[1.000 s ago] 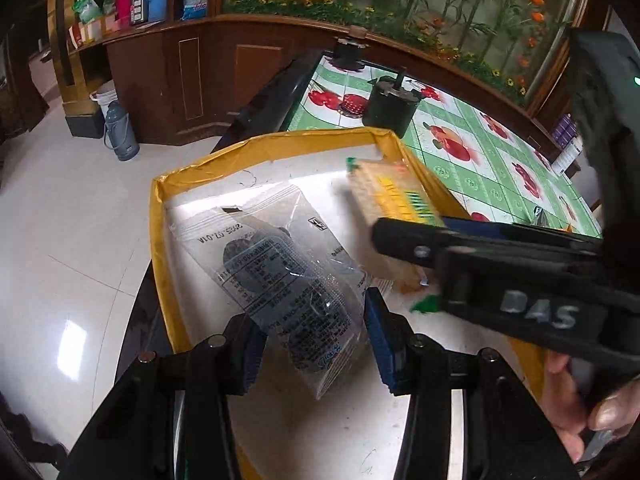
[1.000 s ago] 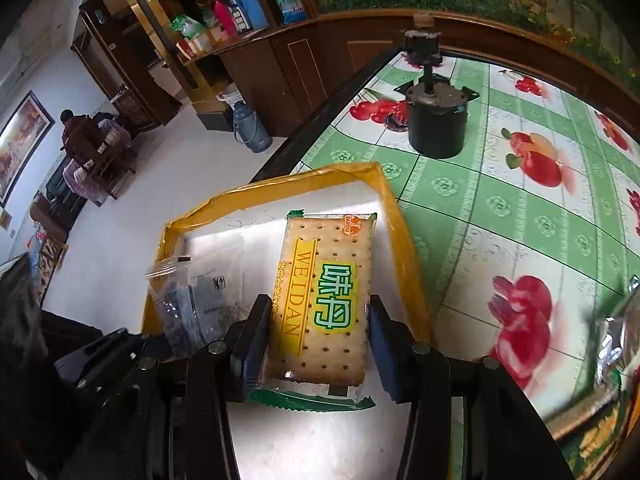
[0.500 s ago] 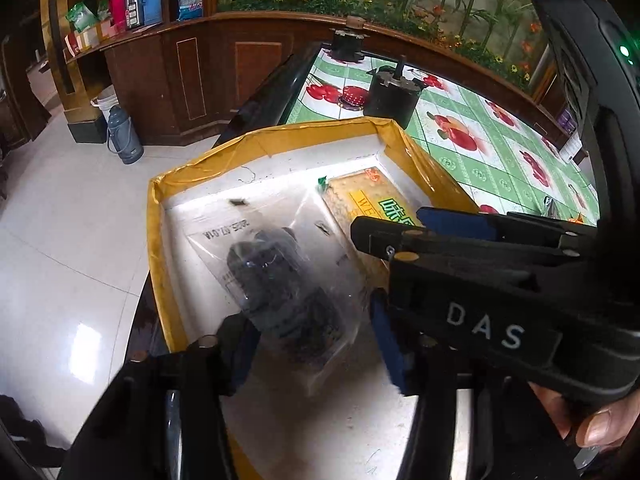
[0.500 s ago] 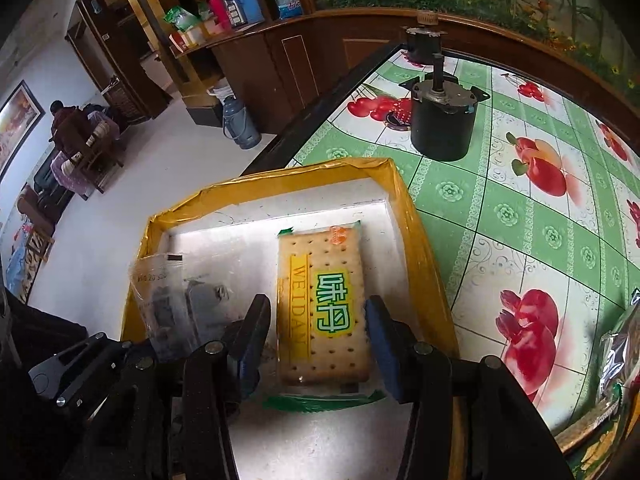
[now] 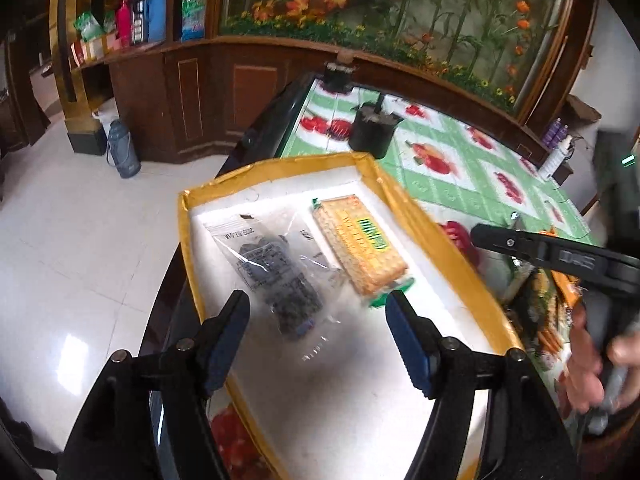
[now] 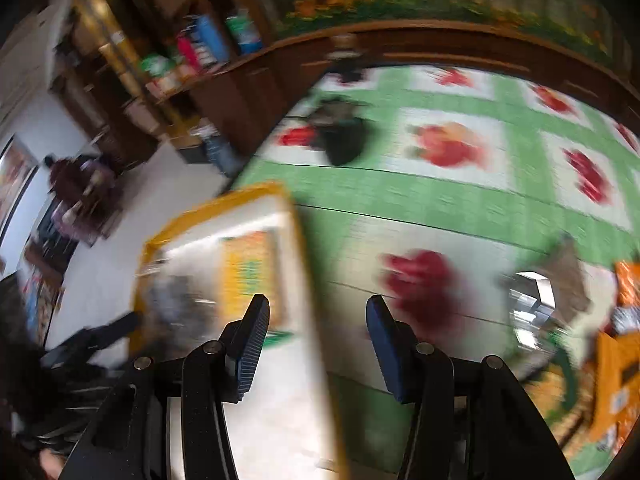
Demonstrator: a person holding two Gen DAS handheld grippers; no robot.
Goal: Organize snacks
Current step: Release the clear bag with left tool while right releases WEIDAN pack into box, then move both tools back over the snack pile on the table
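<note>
A yellow-rimmed box point(image 5: 404, 208) with a white floor holds a clear bag of dark snacks point(image 5: 280, 276) and, to its right, a yellow cracker pack point(image 5: 360, 240). My left gripper point(image 5: 318, 320) is open and empty, above the near end of the clear bag. My right gripper point(image 6: 316, 340) is open and empty, over the box's right rim point(image 6: 308, 280), and it also shows in the left wrist view point(image 5: 520, 242), right of the box. The cracker pack point(image 6: 250, 272) is blurred in the right wrist view. More snack packs point(image 6: 616, 360) lie on the table at the right.
The table carries a green cloth with red fruit prints point(image 5: 440, 160). A black pot point(image 5: 370, 132) stands beyond the box. The table's left edge drops to a white tiled floor point(image 5: 80, 240). A wooden cabinet with shelves point(image 5: 192, 92) stands behind.
Both grippers let go and opened: the clear bag and the cracker pack now lie in the box. My left gripper pulled back. My right gripper swung right, out over the box rim.
</note>
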